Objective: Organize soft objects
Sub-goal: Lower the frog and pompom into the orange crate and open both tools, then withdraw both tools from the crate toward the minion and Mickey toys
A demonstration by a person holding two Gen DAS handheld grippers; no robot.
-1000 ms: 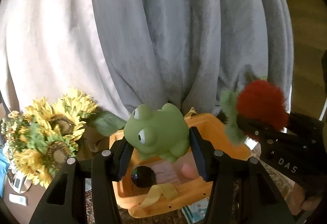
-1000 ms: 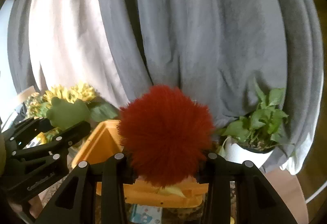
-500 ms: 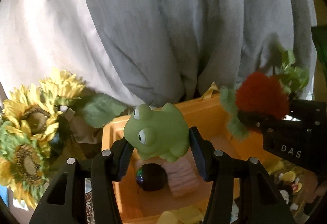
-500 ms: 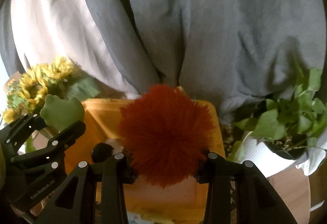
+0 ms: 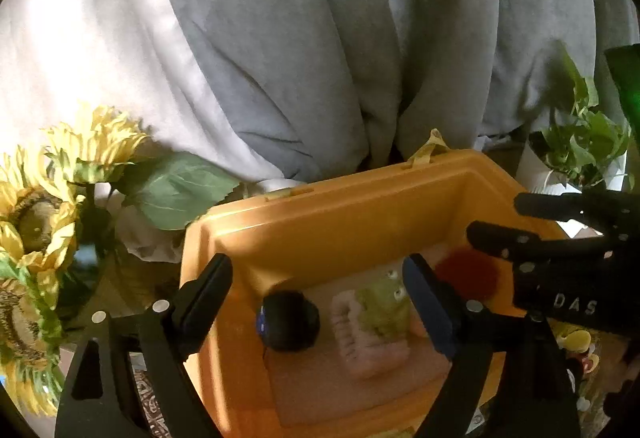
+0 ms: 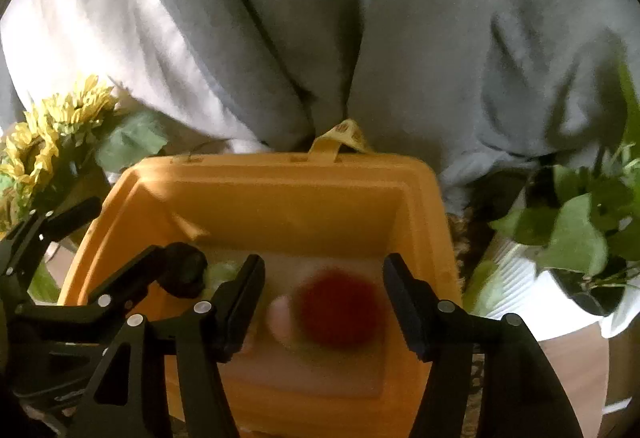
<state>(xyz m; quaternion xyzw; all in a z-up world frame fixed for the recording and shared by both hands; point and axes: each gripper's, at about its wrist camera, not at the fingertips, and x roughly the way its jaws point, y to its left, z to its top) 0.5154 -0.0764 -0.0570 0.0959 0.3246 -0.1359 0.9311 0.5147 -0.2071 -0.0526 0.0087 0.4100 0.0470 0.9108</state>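
Note:
An orange bin (image 5: pixel 352 214) sits below both grippers; it also shows in the right wrist view (image 6: pixel 280 194). My left gripper (image 5: pixel 320 302) is open and empty above it. The green frog toy (image 5: pixel 382 308) lies blurred inside the bin on a pink soft item (image 5: pixel 372 342), beside a black ball (image 5: pixel 288 320). My right gripper (image 6: pixel 324 302) is open and empty over the bin. The red fuzzy pompom (image 6: pixel 340 312) is blurred inside the bin below it, and shows in the left wrist view (image 5: pixel 466 274).
Artificial sunflowers (image 5: pixel 44 206) stand left of the bin. A potted green plant in a white pot (image 6: pixel 572 238) stands to its right. Grey and white draped cloth (image 5: pixel 320 38) hangs behind. A patterned mat lies under the bin.
Both grippers opened over the bin. The frog dropped from the left gripper and the red pompom from the right; both are now inside the bin.

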